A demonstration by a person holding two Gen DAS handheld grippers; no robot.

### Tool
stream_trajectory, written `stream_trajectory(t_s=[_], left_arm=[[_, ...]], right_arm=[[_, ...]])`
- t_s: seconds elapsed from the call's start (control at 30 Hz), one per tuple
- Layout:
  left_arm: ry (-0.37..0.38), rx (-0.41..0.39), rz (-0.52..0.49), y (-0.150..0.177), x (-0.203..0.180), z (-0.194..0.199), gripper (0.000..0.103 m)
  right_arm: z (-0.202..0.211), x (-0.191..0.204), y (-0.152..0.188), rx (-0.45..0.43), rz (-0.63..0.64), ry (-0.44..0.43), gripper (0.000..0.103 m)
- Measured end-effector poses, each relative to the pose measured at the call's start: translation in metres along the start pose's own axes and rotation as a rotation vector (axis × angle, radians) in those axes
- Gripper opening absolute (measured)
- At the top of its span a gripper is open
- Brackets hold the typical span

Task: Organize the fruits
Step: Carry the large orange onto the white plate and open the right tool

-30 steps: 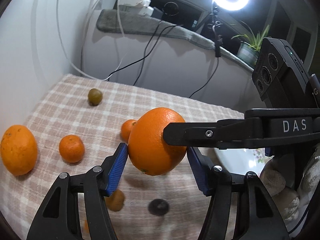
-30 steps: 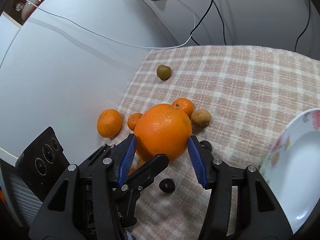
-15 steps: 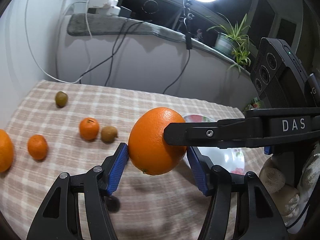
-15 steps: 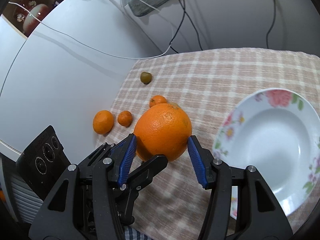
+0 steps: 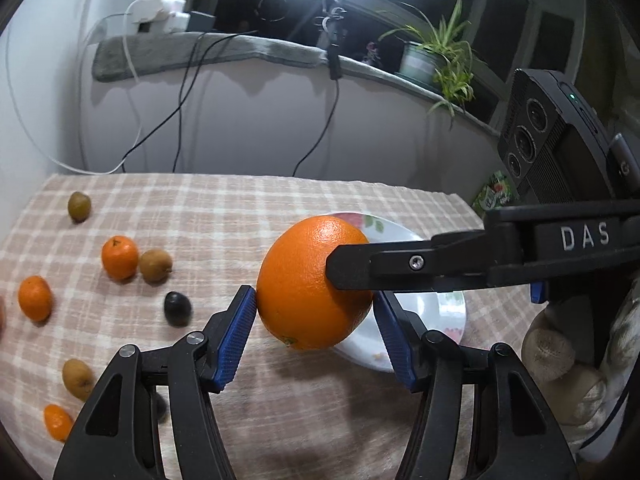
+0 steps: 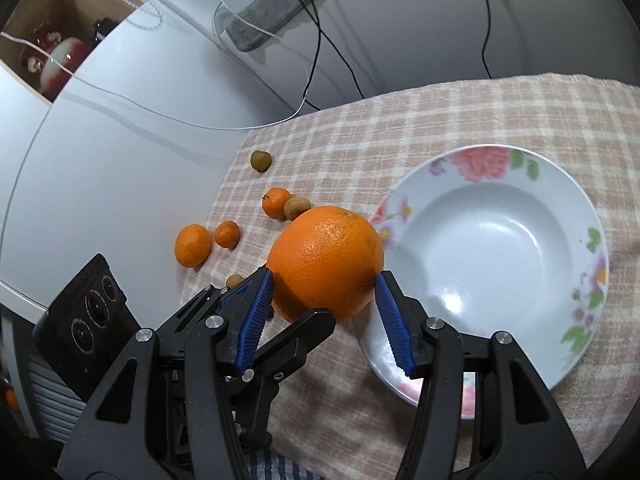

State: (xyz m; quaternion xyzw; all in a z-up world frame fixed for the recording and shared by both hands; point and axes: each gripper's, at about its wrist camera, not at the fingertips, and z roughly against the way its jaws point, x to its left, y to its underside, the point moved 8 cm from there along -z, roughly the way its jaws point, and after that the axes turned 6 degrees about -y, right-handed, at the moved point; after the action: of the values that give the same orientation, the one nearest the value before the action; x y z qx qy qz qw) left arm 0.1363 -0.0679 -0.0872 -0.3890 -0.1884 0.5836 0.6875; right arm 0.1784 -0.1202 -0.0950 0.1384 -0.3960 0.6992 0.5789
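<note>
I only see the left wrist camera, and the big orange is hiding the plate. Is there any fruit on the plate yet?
Observer: No. The right wrist view shows the whole plate, and its bowl is bare.
Operator: I see just one black finger of the other gripper. Does it really hold the orange?
Observer: Yes. The right gripper has its jaws closed on the orange, with a blue pad against each side.
Operator: Is the orange over the middle of the plate?
Observer: Not in that view. There it overlaps only the plate's left rim, by the pink flowers.
</note>
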Motion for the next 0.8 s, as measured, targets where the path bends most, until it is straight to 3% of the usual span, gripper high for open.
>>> stream_trajectory(t_s=[0.47,0.6,0.8], left_arm=[[0.053,0.052,-0.054,0.007,-0.033,-0.017,0.057],[0.064,0.036,-0.084,0.007,-0.04,-0.013,0.057],[0.051,0.041,-0.094,0.009,-0.036,-0.014,0.057]], right_arm=[[0.023,-0.033,0.001,-0.029,-0.022,0.065,0.056],[0.022,-0.044,0.003,-0.018,-0.043,0.058,0.056],[0.038,-0.036,-0.006,-0.082,0.029,0.096,0.056]])
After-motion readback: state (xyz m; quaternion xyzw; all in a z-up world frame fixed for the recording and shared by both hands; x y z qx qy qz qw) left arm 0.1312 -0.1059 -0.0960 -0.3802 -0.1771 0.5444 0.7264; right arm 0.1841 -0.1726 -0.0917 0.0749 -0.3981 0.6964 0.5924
